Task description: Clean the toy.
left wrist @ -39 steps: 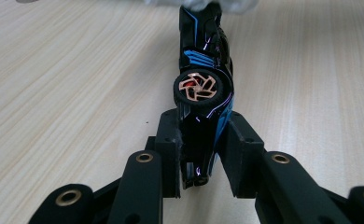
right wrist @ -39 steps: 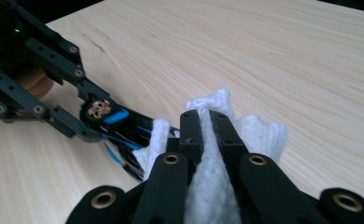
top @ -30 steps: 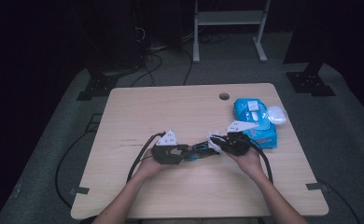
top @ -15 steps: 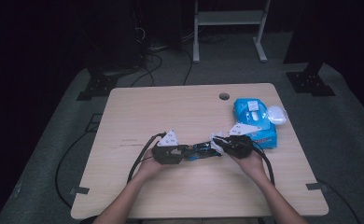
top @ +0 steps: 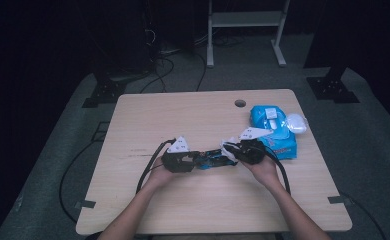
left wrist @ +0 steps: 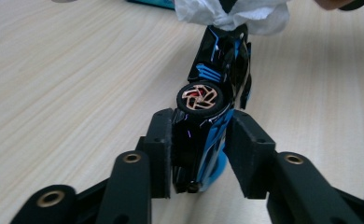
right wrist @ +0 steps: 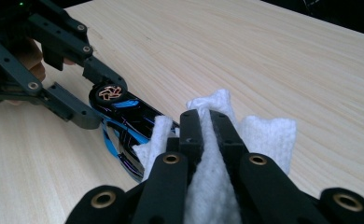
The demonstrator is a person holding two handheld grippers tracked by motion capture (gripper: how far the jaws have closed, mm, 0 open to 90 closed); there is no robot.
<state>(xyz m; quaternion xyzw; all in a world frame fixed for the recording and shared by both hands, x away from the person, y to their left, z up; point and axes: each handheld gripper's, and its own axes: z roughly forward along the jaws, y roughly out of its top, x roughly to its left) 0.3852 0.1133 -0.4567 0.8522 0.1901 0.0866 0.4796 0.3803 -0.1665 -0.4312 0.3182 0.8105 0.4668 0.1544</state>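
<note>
On the table point(top: 148, 120), near its front edge, my left gripper point(left wrist: 199, 156) clamps the toy car point(left wrist: 208, 116) on its side, jaws just widened slightly, while my right gripper point(right wrist: 207, 122) pinches a wipe point(right wrist: 264, 135) against it.

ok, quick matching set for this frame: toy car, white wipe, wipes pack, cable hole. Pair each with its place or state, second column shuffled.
Things:
1. toy car
2. white wipe
3. wipes pack
4. cable hole

Places or states:
A. lies at the table's right side, behind the right gripper
B. clamped on its side in the left gripper
C. near the table's far edge
D. pinched in the right gripper, against the car

Pairs: 1-B, 2-D, 3-A, 4-C
</note>
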